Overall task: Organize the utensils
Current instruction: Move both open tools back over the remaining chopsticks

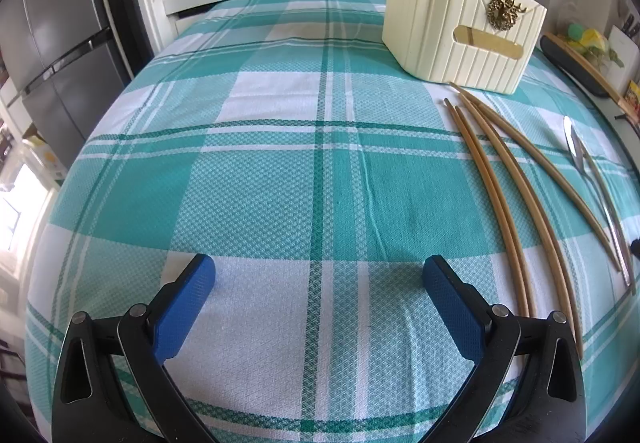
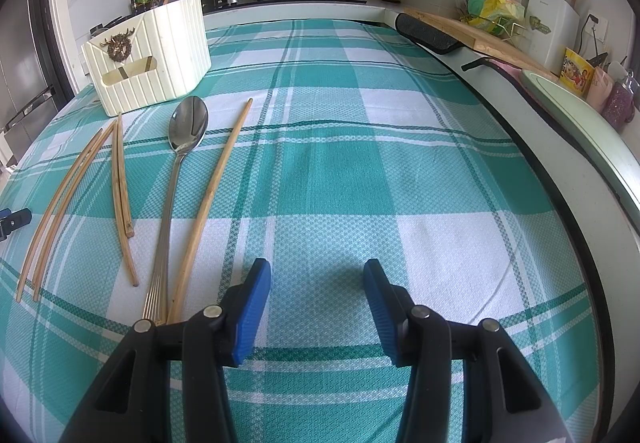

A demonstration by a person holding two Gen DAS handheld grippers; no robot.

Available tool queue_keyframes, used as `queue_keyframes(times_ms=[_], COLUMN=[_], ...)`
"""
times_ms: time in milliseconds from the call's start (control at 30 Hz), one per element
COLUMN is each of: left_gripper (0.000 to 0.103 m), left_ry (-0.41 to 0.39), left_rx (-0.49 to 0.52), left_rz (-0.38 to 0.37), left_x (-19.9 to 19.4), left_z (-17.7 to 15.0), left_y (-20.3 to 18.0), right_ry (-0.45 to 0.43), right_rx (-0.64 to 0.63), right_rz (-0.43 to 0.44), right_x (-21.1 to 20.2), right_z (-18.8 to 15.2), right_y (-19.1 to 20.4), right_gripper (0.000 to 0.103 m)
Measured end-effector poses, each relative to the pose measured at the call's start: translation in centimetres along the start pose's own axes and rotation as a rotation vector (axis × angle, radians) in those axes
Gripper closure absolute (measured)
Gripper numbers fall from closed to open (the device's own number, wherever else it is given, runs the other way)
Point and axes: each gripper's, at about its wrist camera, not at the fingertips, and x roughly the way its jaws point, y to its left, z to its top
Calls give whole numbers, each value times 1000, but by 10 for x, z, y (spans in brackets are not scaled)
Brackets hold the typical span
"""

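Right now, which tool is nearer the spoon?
Right. The right tool sits just beside the spoon handle's end; the left tool is farther off, with chopsticks lying between.

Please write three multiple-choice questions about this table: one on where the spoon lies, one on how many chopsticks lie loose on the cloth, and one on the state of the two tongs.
1. Where does the long silver metal spoon lie?
A) on the stove
B) on the green-and-white checked cloth, among the chopsticks
C) on the floor

2. How many thin wooden chopsticks lie loose on the cloth?
A) two
B) five
C) eight

3. How are the left tongs and the right tongs?
A) both open and empty
B) both shut on chopsticks
C) left shut, right open

Answers:
1 B: its bowl lies just before the cream ribbed plastic holder.
2 B: two pairs lie on one side of the spoon and one chopstick on the other.
3 A: only cloth shows in each wide gap.
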Motion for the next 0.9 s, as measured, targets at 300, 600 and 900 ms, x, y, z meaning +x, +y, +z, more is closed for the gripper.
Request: queue_keyframes(times_ms=[300, 600, 900], left_gripper=[0, 1, 1], left_ry=[6, -36, 6], left_rx=[-4, -50, 1], left_rz=[-2, -136, -129], left_x=[0, -20, -1], left_z=[1, 10, 29], left_y=[1, -14, -53], right_ry=[0, 0, 0], right_rx=[1, 0, 1], right_rz=[0, 0, 1], right_x=[0, 0, 0], right_z=[0, 1, 0], right_y=[0, 0, 0], right_gripper=[54, 53, 53])
